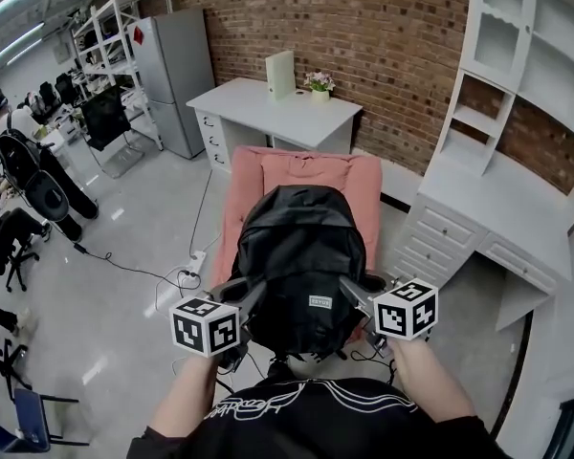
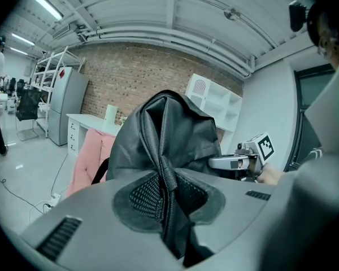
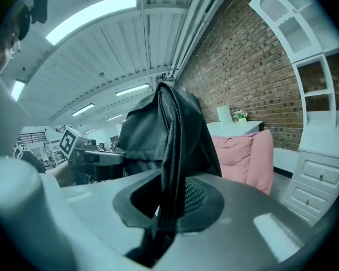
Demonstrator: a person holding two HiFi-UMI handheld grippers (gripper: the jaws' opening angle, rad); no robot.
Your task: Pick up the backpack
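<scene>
Backpack (image 1: 297, 256) gripped, pick-up nearly done.
Left gripper (image 2: 168, 205) and right gripper (image 3: 168, 210) each clamp a fold between their jaws; next likely needs a steady, even hold.

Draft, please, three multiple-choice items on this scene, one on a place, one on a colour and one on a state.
1. Where does the potted plant stand?
A on the white desk
B on the floor
C on a chair

2. What colour is the mattress behind the backpack?
A blue
B pink
C green

3. How do the left gripper and the right gripper stand?
A both open, clear of the backpack
B both shut on the backpack
C only the left shut on it

Answers:
1 A, the head view shows it on that desk.
2 B, pink padding shows around the backpack.
3 B, each gripper view shows backpack fabric pinched between its jaws.
</scene>
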